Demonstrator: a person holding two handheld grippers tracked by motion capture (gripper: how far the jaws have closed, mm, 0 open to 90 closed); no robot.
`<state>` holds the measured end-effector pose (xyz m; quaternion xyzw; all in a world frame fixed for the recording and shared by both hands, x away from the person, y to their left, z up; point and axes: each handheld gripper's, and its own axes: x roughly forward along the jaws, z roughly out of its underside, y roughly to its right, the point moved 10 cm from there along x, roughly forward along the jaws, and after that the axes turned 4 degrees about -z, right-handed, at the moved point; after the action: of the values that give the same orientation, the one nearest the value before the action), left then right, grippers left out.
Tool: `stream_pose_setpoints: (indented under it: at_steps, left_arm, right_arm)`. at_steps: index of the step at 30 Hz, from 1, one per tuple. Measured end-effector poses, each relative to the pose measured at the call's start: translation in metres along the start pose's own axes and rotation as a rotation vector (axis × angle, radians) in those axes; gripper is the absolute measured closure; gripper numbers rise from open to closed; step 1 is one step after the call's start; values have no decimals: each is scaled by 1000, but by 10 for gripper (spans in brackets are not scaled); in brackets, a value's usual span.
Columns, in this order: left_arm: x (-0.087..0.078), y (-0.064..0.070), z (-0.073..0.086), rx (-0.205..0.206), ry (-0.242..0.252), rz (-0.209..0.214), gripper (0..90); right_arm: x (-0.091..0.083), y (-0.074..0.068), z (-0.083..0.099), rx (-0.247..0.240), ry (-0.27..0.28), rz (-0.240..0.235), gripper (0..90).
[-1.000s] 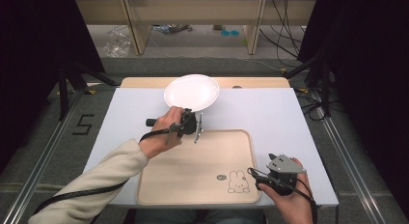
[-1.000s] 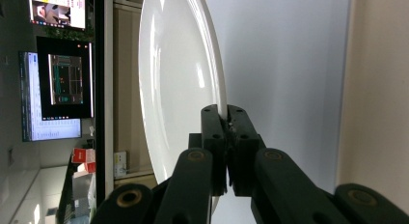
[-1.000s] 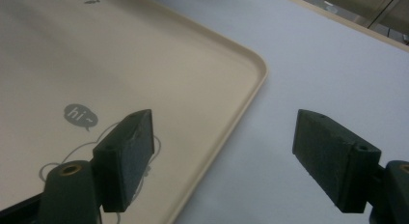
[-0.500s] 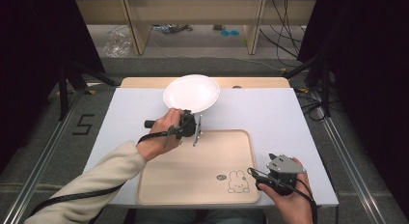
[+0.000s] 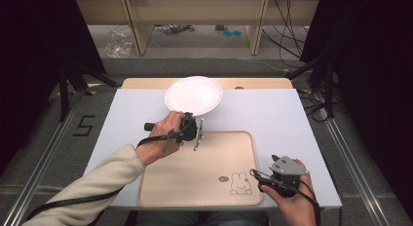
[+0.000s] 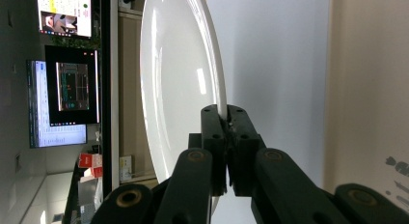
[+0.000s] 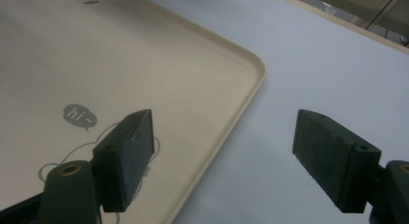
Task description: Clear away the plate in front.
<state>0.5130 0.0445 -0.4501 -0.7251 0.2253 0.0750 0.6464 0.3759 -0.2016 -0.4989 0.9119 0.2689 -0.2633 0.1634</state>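
While the white plate (image 5: 193,95) sits at the far middle of the table, its near rim is pinched between the jaws of the left gripper (image 5: 187,120), which are pressed together on the thin edge. From the left gripper view the plate (image 6: 178,89) appears edge-on and glossy, with the rim running straight into the closed jaws of that gripper (image 6: 226,119). Just near of the plate lies the wooden tray (image 5: 165,187), its far edge close beside the left gripper; a small rabbit drawing (image 5: 238,183) marks its near right part. At the tray's near right corner rests the right gripper (image 5: 259,181), held in the person's right hand (image 5: 292,204). Seen in the right gripper view, its jaws stand wide apart and hold nothing, the tray's rounded corner (image 7: 251,69) and the pale table top (image 7: 337,79) lying between them.
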Motion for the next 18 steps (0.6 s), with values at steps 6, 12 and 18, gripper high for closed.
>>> stream_pose_setpoints:
  at_steps: [6,12,18]
  left_arm:
    - [-4,-2,-1,-5,5,-8,872]
    - [-8,-3,-2,-1,13,-10,872]
    - [-13,-2,-2,3,16,-11,872]
  right_arm:
    - [0,0,0,-3,-3,-1,235]
    - [0,0,0,-2,0,1,235]
    - [0,0,0,-3,1,2,235]
